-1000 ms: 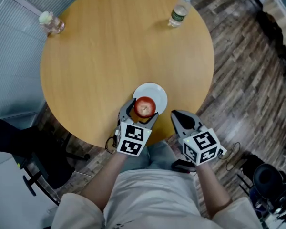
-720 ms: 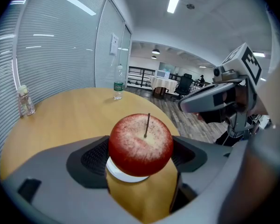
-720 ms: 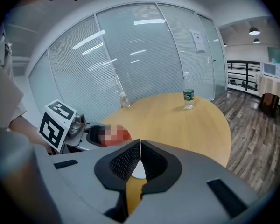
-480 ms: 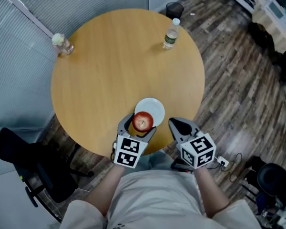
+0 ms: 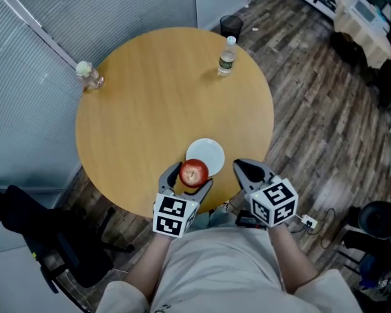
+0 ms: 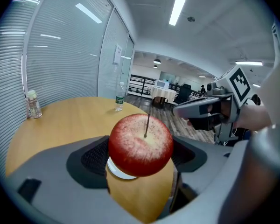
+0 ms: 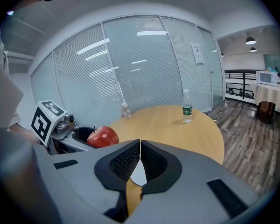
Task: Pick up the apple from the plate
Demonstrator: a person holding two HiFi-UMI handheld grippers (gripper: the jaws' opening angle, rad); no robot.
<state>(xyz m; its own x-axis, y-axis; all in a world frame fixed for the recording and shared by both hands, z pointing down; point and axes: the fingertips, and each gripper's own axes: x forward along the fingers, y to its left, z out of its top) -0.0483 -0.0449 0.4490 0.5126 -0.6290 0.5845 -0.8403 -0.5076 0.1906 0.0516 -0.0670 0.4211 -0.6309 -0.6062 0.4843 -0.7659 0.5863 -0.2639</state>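
Observation:
A red apple [image 5: 193, 173] with a dark stem is clamped between the jaws of my left gripper [image 5: 189, 175], held above the near edge of the white plate [image 5: 207, 152]. In the left gripper view the apple [image 6: 141, 144] fills the gap between the jaws, and a sliver of the plate [image 6: 119, 172] shows below it. My right gripper [image 5: 246, 169] is shut with nothing in it, to the right of the plate by the table's near edge. From the right gripper view the apple [image 7: 102, 137] shows at the left, the plate [image 7: 138, 173] just beyond the shut jaws.
The round wooden table [image 5: 156, 103] carries a water bottle [image 5: 226, 57] at its far right rim and a small clear bottle [image 5: 88, 74] at its far left rim. A black bin [image 5: 231, 25] stands on the wood floor beyond. A dark chair [image 5: 32, 227] is at lower left.
The apple in my left gripper has come up off the plate and back toward me. The head camera has risen, showing more of the room. The right gripper has kept its place.

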